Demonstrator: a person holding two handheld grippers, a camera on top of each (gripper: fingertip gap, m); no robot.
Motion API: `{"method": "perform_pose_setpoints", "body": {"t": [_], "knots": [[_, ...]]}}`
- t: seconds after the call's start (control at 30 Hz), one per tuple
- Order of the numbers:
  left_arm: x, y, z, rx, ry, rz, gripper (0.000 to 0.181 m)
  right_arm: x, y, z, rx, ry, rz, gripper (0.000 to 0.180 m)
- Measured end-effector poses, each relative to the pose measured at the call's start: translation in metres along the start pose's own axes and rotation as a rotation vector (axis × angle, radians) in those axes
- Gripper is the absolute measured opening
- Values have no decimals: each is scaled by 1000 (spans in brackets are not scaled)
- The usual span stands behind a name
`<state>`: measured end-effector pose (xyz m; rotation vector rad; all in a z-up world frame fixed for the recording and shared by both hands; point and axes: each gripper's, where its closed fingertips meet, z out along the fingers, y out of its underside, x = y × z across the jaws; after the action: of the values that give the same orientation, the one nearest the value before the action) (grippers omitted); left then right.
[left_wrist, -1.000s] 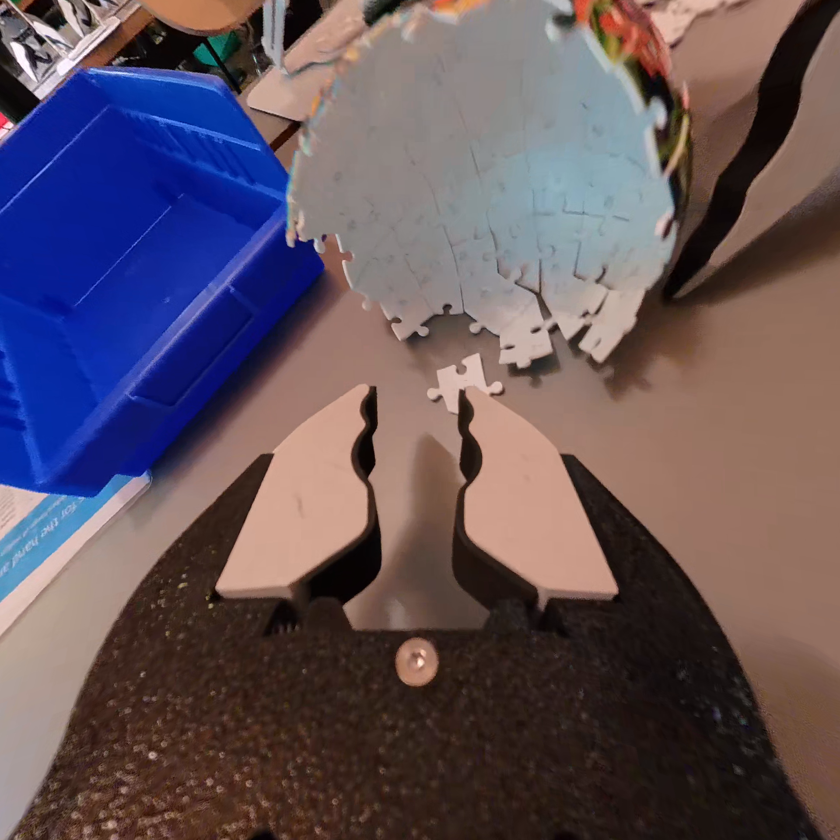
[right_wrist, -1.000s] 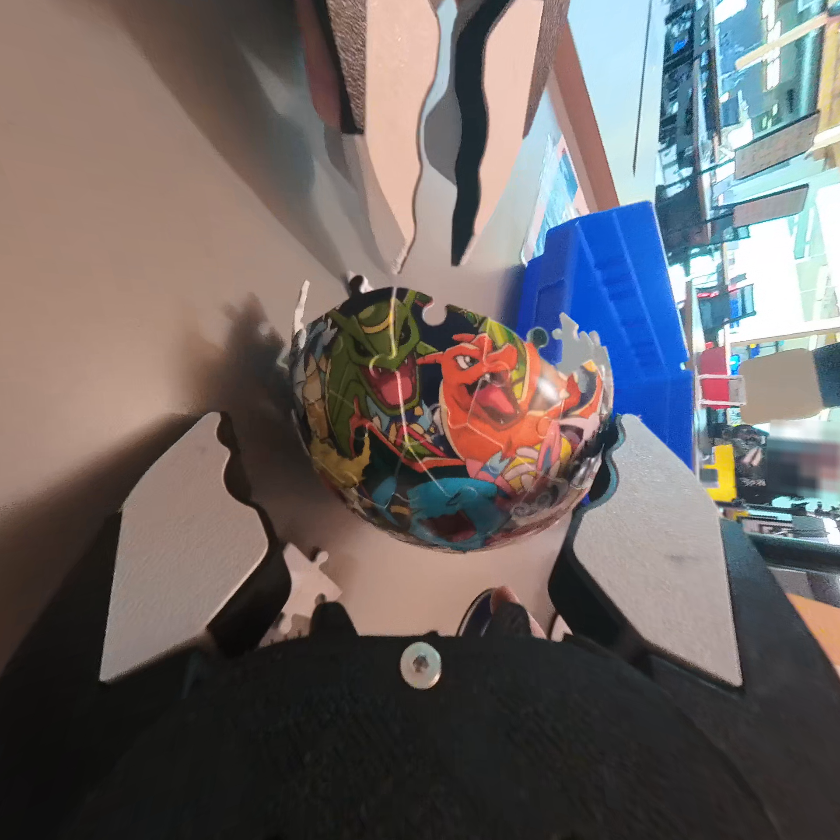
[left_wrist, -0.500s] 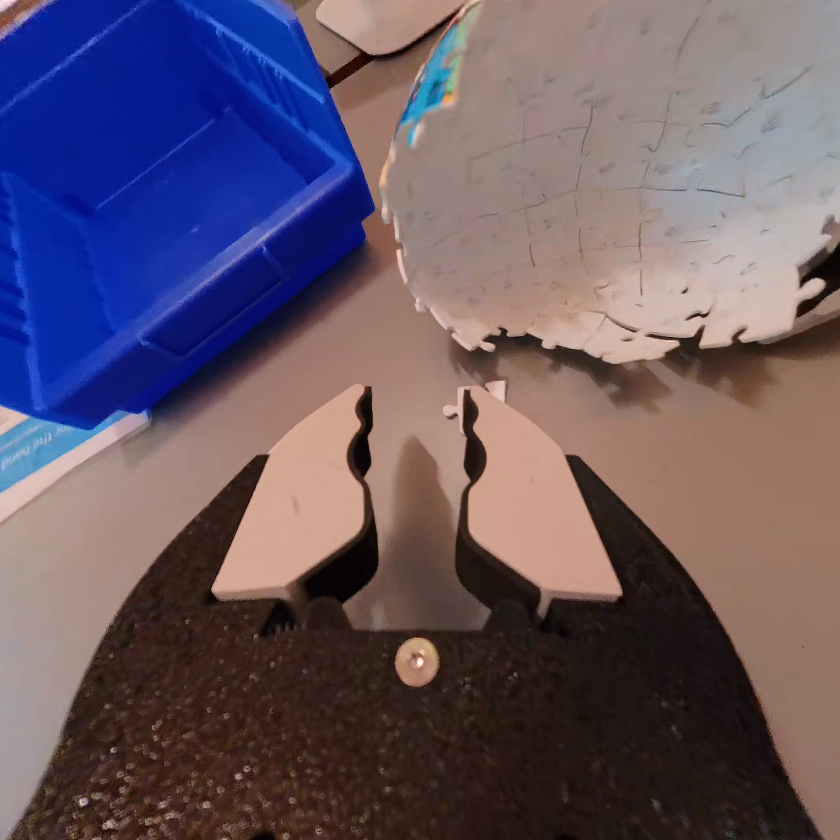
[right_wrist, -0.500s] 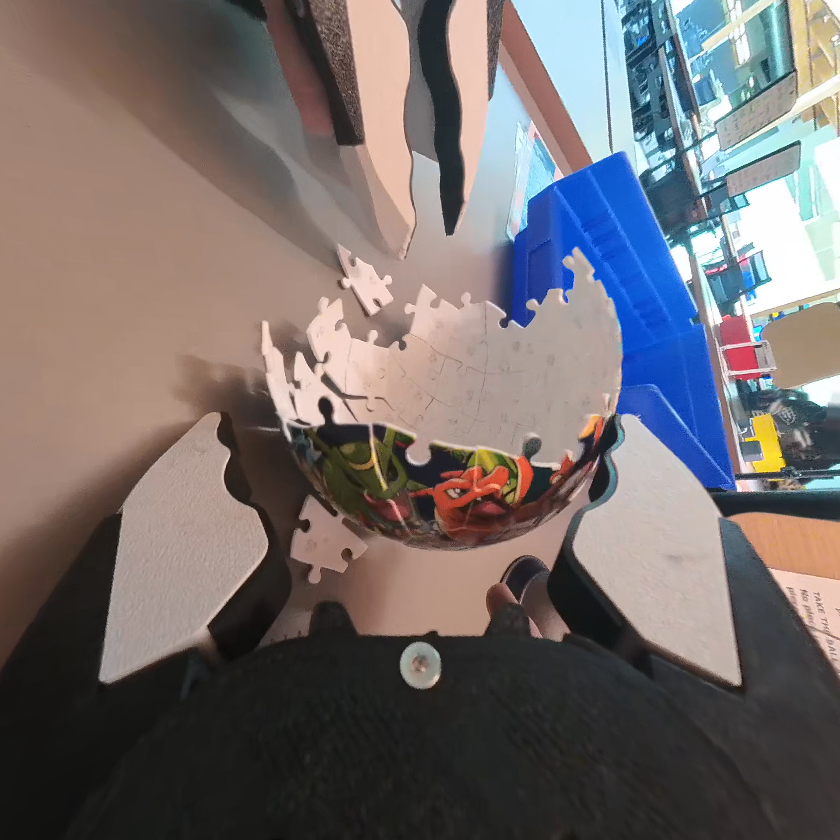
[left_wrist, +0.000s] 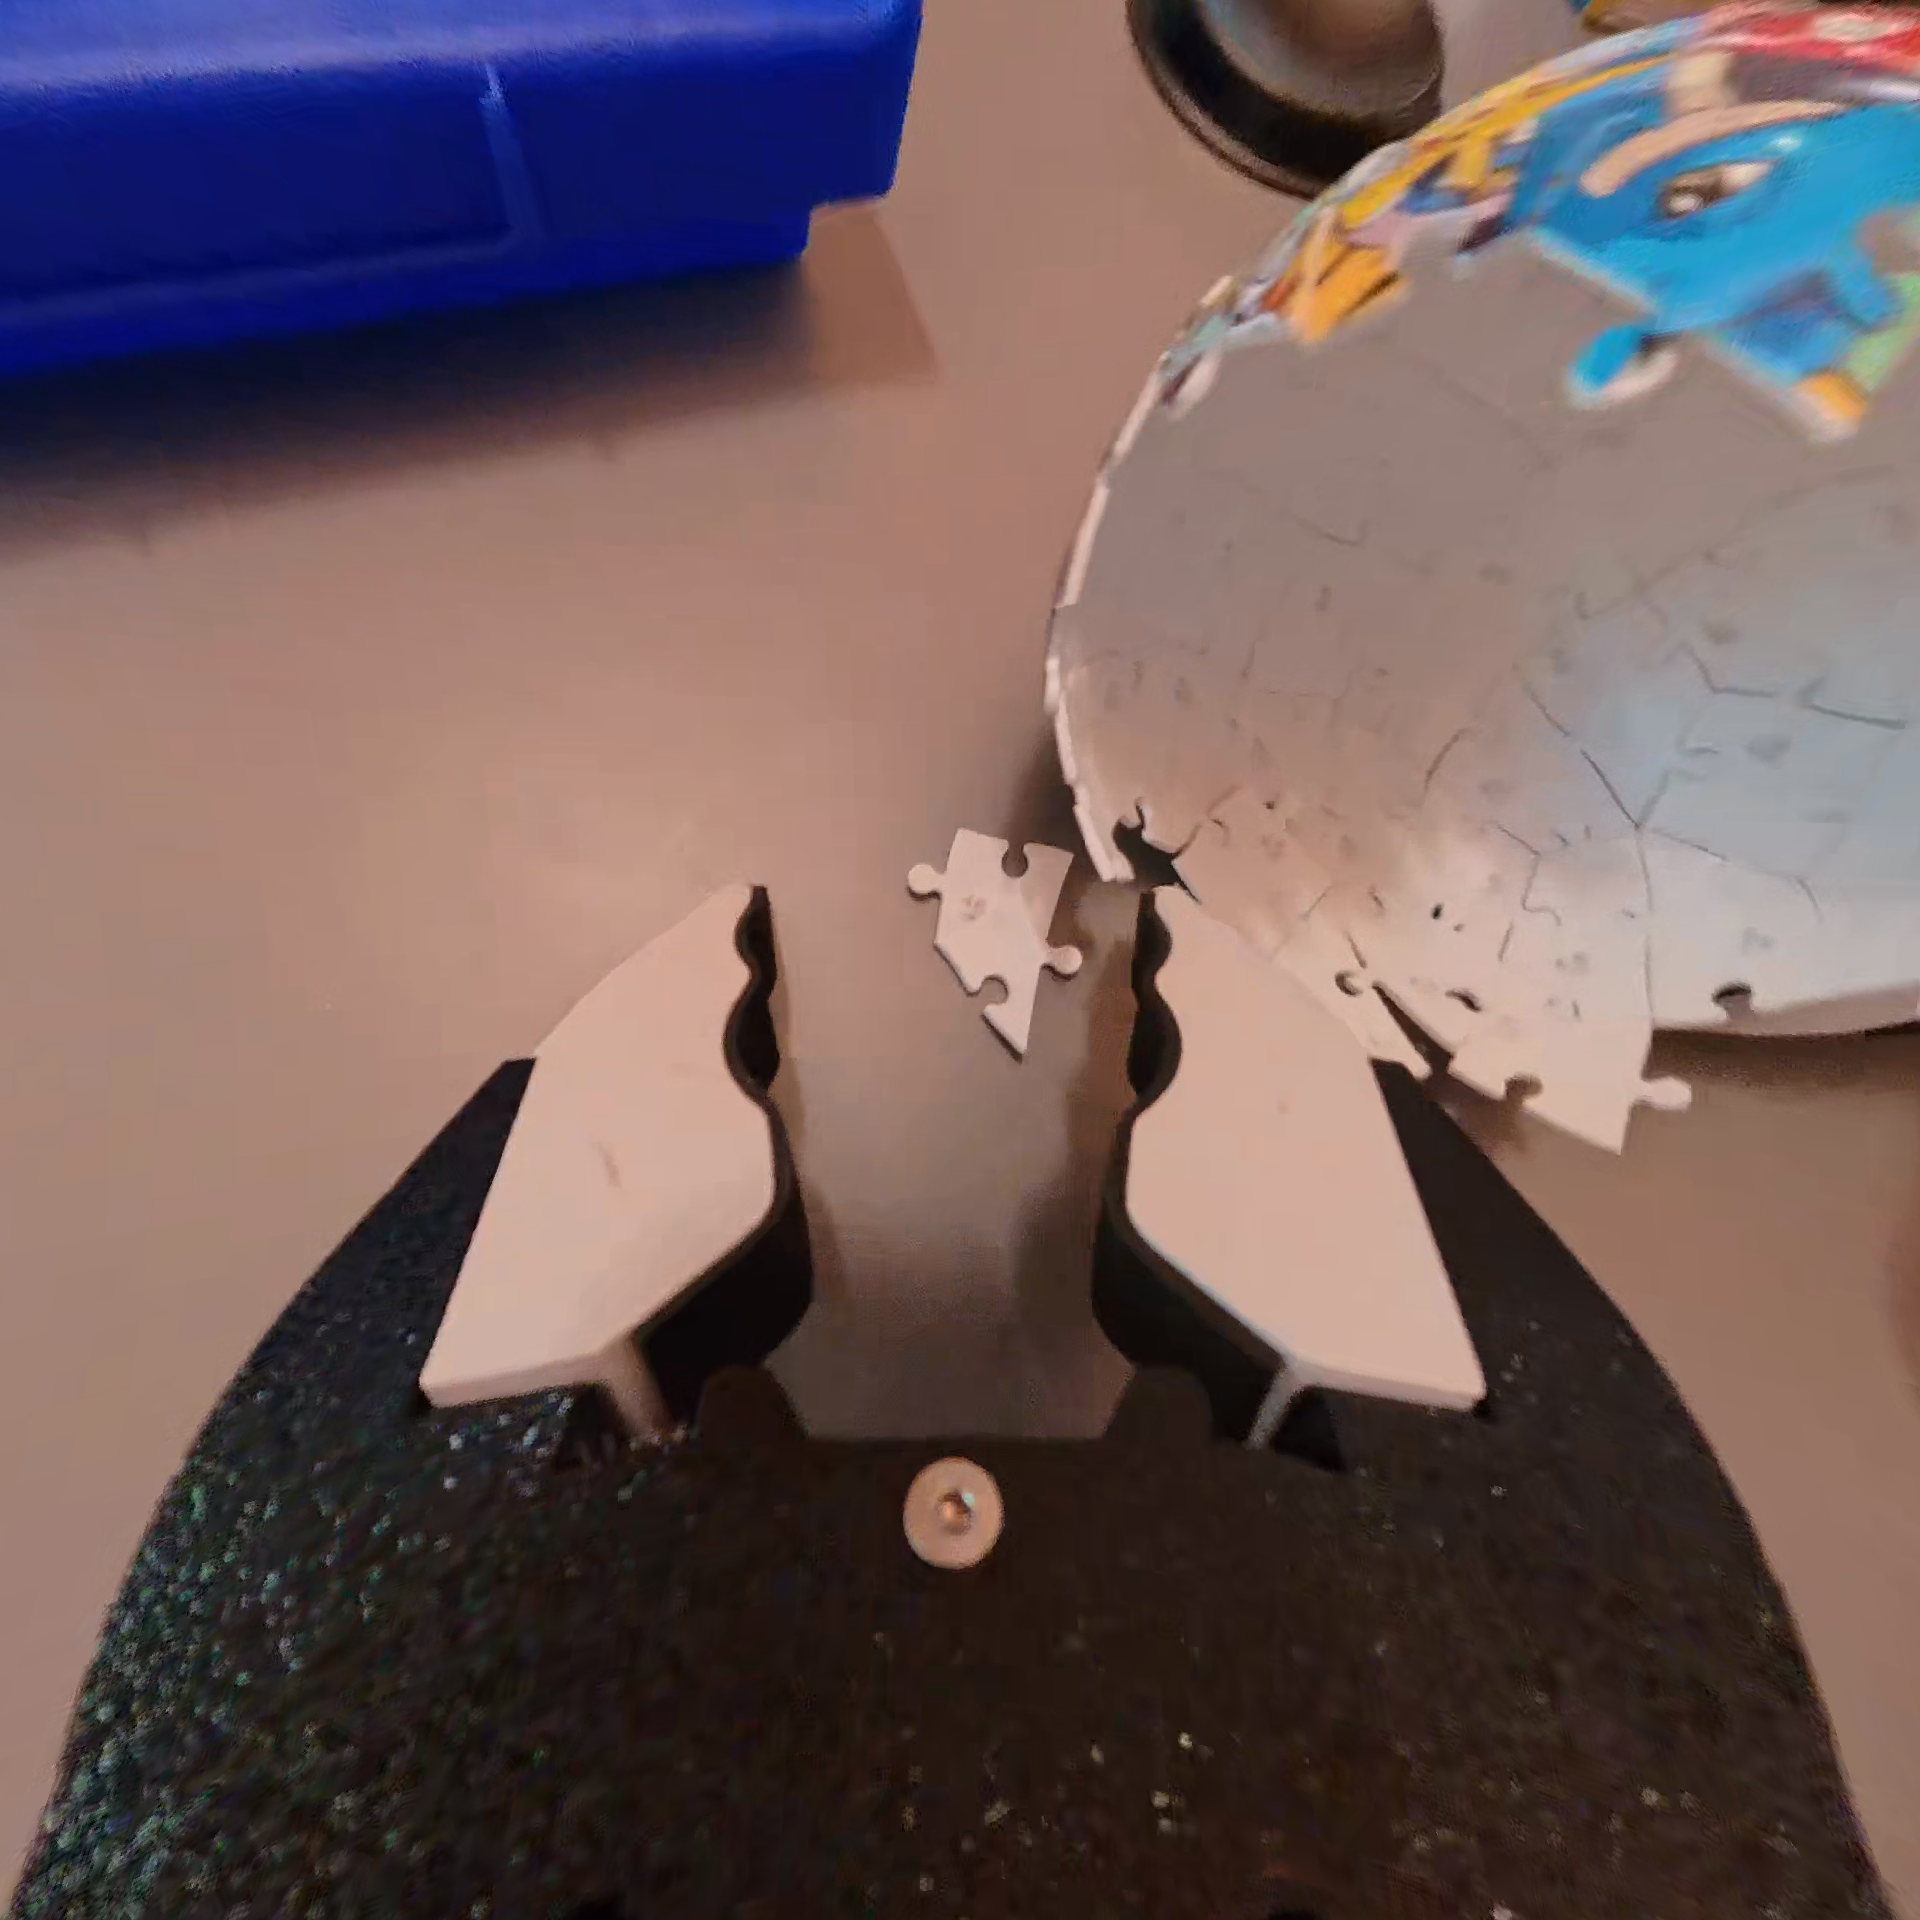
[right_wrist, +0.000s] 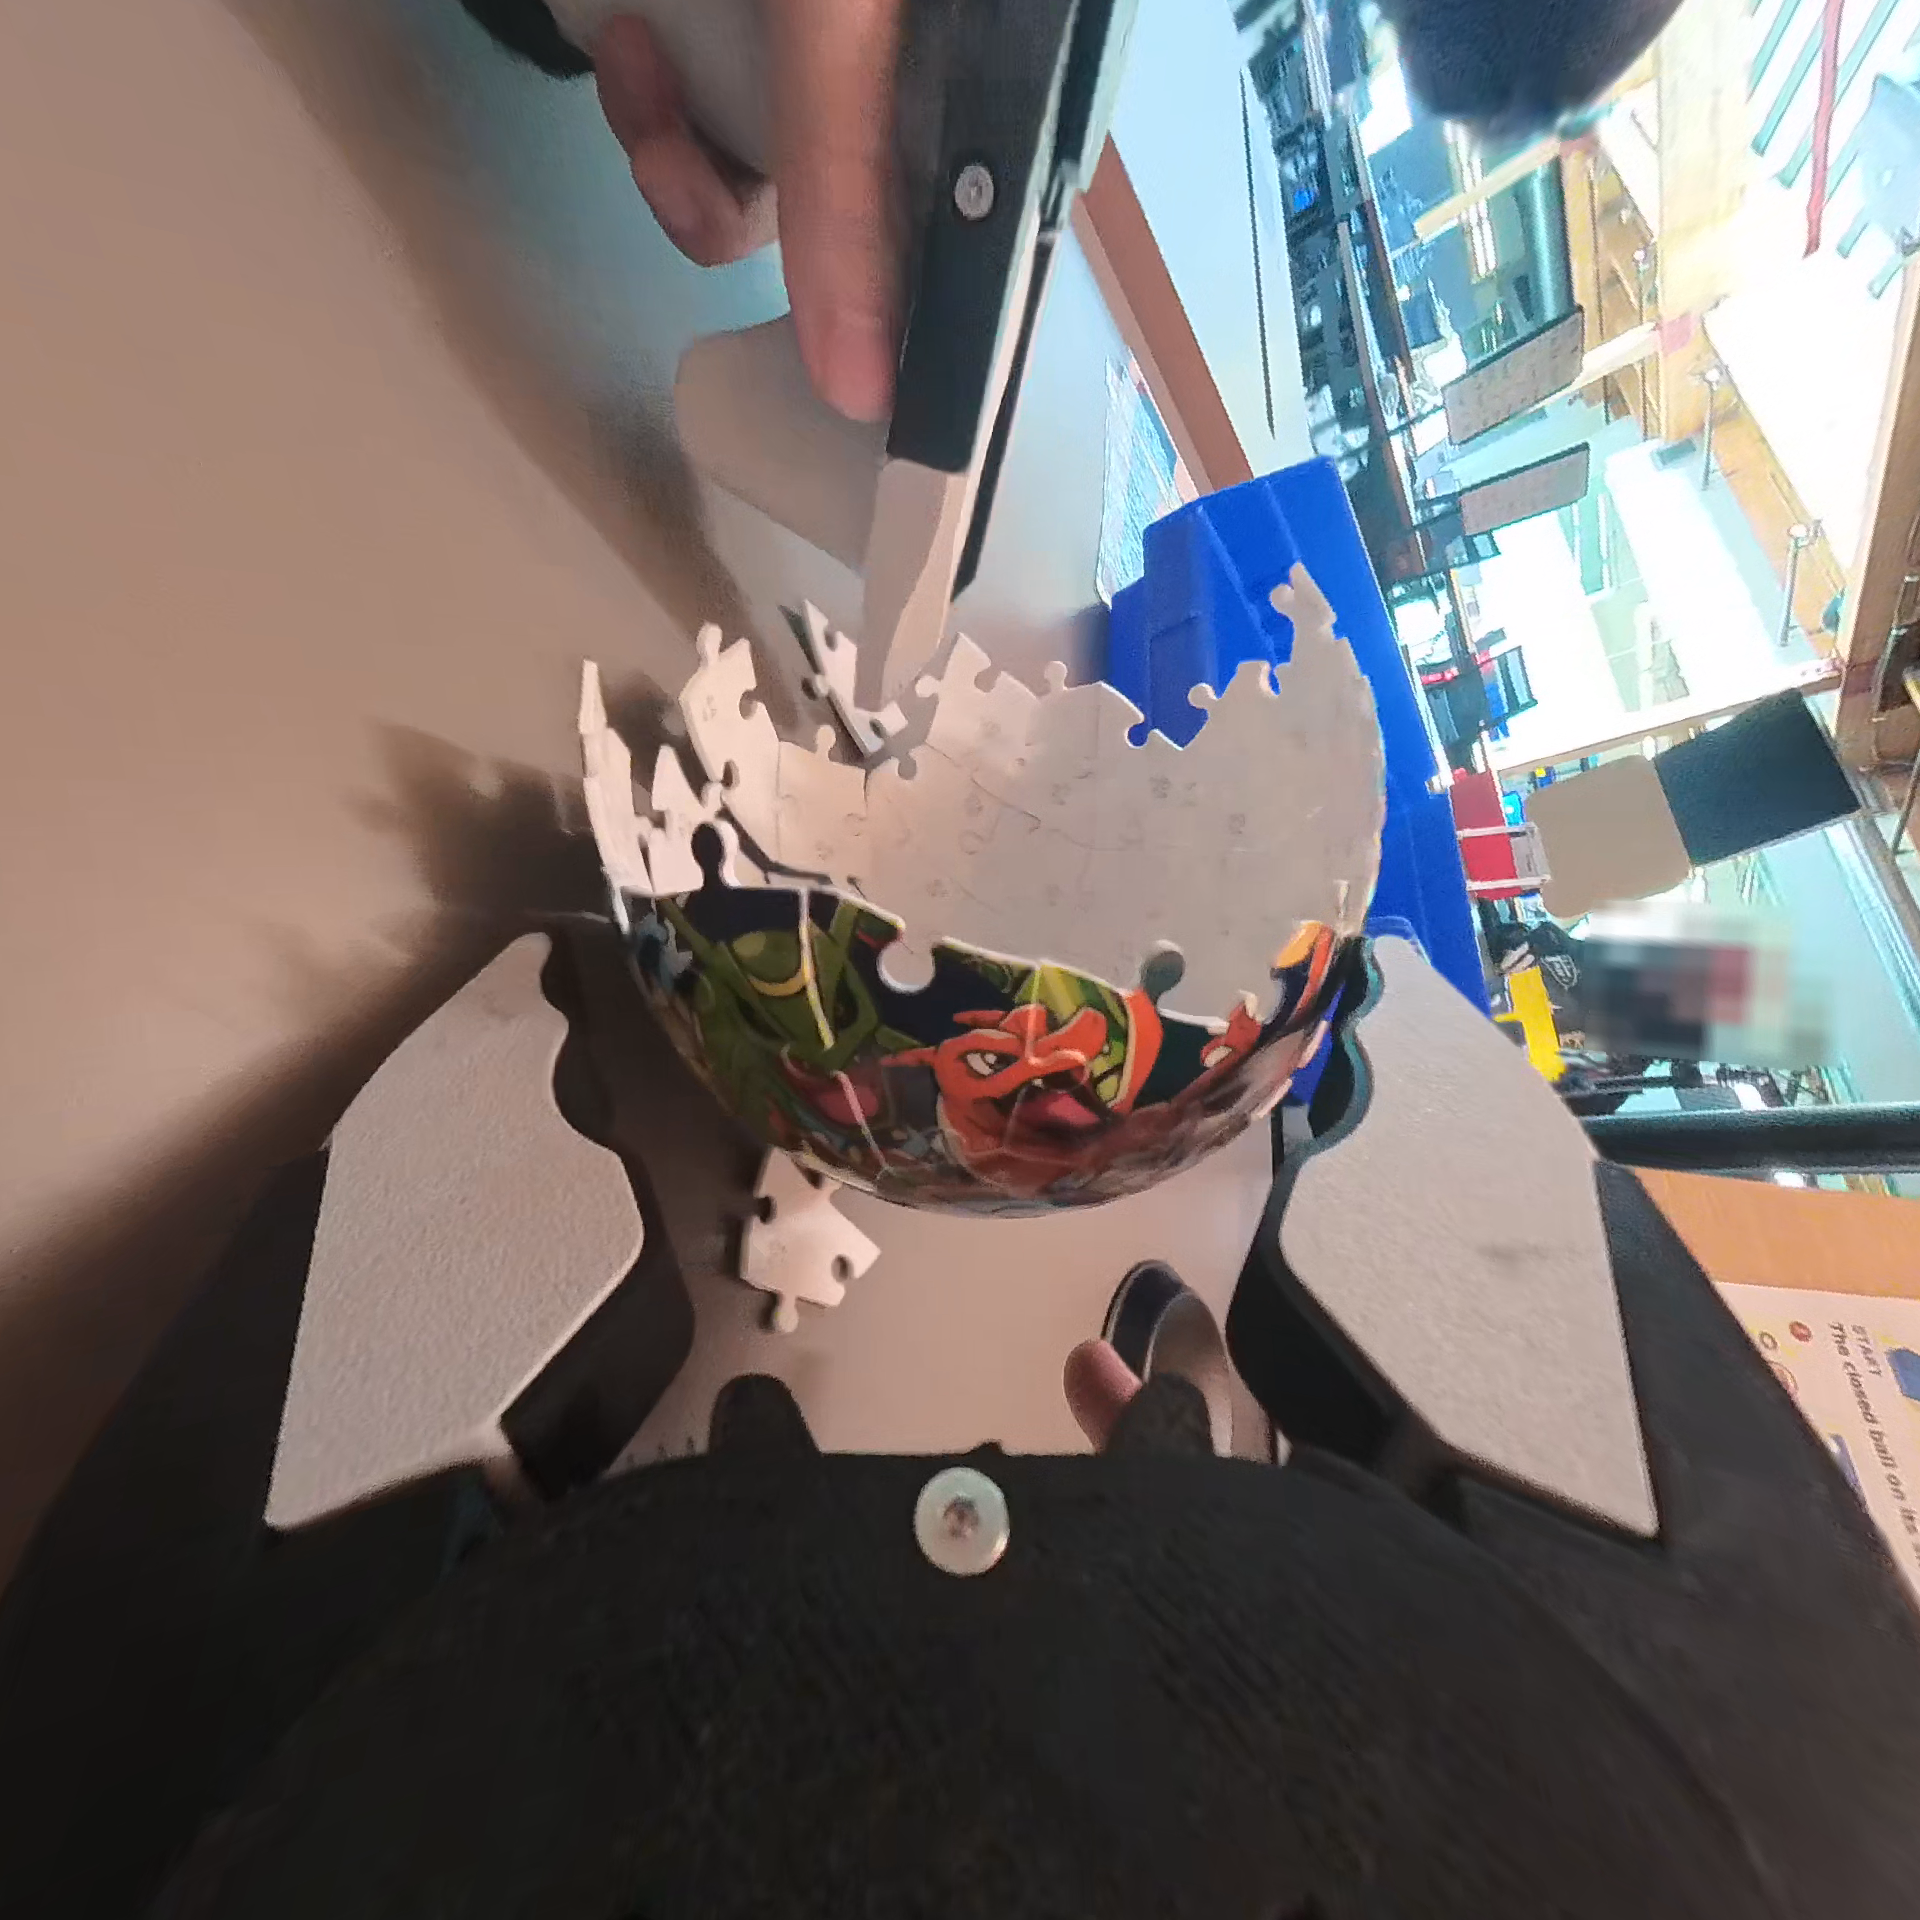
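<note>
A half-sphere shell of jigsaw pieces (right_wrist: 1039, 831), white inside and printed with bright cartoon creatures outside, sits between my right gripper's (right_wrist: 956, 961) wide-set fingers, which press its sides. In the left wrist view the shell (left_wrist: 1507, 675) lies at the right, its jagged rim touching the table. My left gripper (left_wrist: 948, 902) is open and low over the table, with a loose white puzzle piece (left_wrist: 992, 935) lying between its fingertips. In the right wrist view the left gripper's finger (right_wrist: 904, 582) reaches down to that loose piece (right_wrist: 842, 675) at the shell's far rim.
A blue plastic bin (left_wrist: 416, 156) stands at the far left of the grey table (left_wrist: 520, 675). A black round ring (left_wrist: 1288, 94) sits behind the shell. Another loose white piece (right_wrist: 800, 1247) lies under the shell. A person's hand (right_wrist: 790, 208) holds the left gripper.
My left gripper has opened wider and moved in, so the loose piece now lies between its fingertips. The right gripper has tilted the shell, its hollow side now showing in both views.
</note>
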<state>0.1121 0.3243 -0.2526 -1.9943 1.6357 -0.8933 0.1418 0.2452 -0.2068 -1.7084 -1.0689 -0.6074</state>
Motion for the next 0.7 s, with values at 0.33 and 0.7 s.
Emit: {"method": "perform_pose_setpoints", "body": {"t": [0.33,0.7], "knots": [[17,-11,13,-1,-80,198,95,-7,-7,-2,-88,-57,-80,133],[12,-10,15,-72,-117,246,101,-8,-12,1,-80,-74,-90,134]]}}
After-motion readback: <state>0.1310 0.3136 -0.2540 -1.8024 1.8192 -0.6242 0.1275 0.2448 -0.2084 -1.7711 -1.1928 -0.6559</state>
